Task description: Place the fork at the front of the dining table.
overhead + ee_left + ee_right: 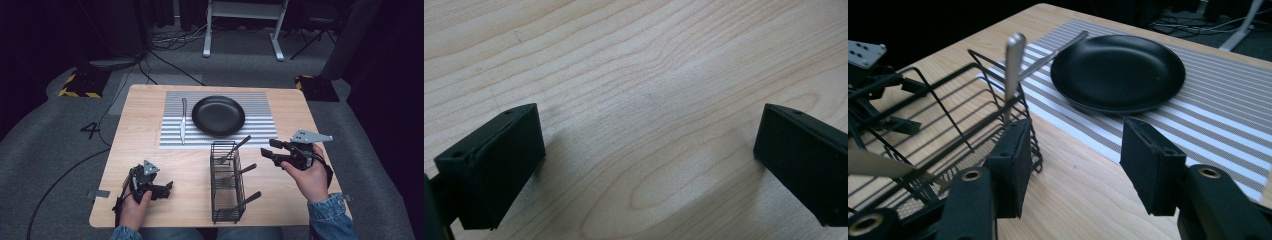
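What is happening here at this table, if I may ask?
A person holds a gripper in each hand. The right gripper is open, empty, raised beside the wire basket, near the utensil handles sticking out of it. The left gripper rests open low over the table. A knife lies beside the black plate on the striped mat.

A placemat (pixel 216 120) lies on the far middle of the table (pixel 145 150). On it, a plate (pixel 218 116) sits at the centre, with a knife (pixel 183 120) lying just beside it to the left, lengthwise front to back. Nearer the person, in front of the placemat, a wire basket (pixel 226 182) stands on the table, holding three utensils (pixel 234 150) whose handles lean out to the right. The left gripper (pixel 169 187) rests on the table left of the basket; the right gripper (pixel 266 149) is right of the basket's far end.
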